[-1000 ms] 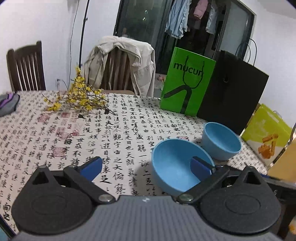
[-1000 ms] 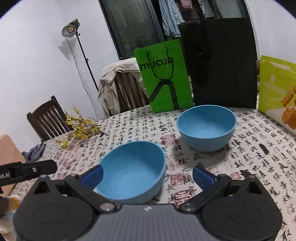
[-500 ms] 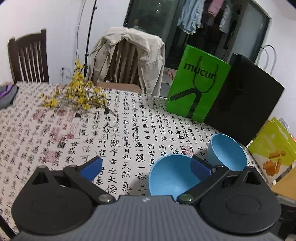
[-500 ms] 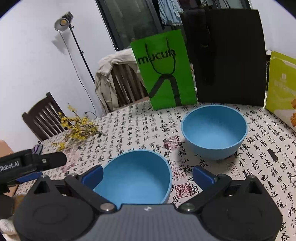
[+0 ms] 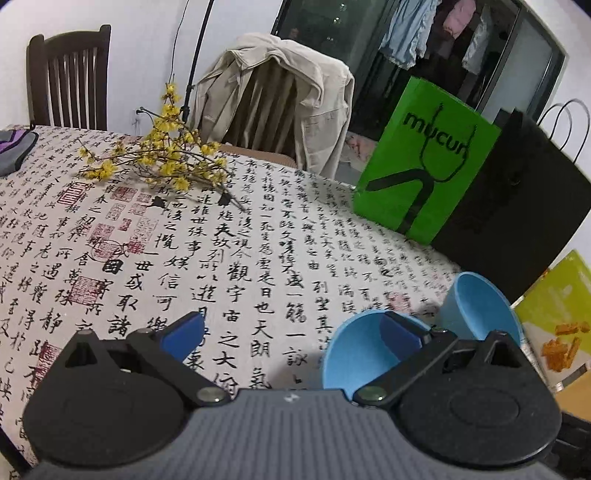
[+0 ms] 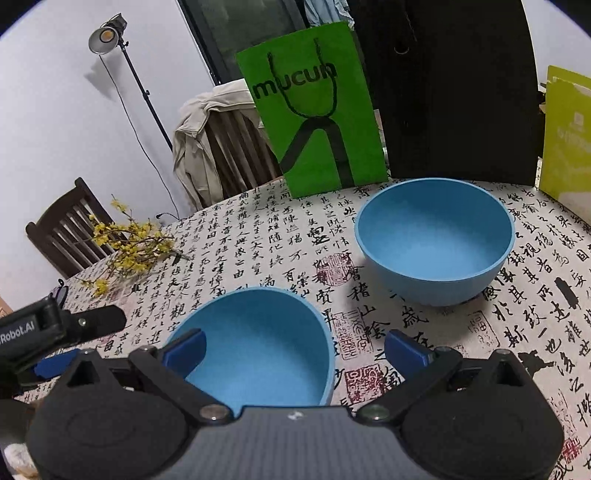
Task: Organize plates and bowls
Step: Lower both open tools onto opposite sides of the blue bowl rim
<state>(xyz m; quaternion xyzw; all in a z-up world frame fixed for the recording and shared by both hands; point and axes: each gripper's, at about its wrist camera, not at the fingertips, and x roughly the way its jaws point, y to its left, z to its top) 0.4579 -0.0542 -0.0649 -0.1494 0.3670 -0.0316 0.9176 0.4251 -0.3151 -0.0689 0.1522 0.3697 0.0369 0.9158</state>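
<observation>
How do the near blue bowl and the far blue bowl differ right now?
The near bowl sits between the open right gripper's fingers; the far bowl stands clear beyond them, by the green bag. The near bowl looks slightly tilted; the far bowl sits level. Both are plain blue and empty.

A tabletop (image 5: 258,236) under a calligraphy-print cloth fills the foreground. Behind it stand two dark wooden chairs; one (image 5: 70,74) is bare, the other carries a beige jacket (image 5: 273,92). A lit studio lamp on a stand (image 6: 107,35) rises against the white wall (image 6: 55,122). Clothes (image 5: 424,29) hang by the dark window (image 5: 332,29).
</observation>
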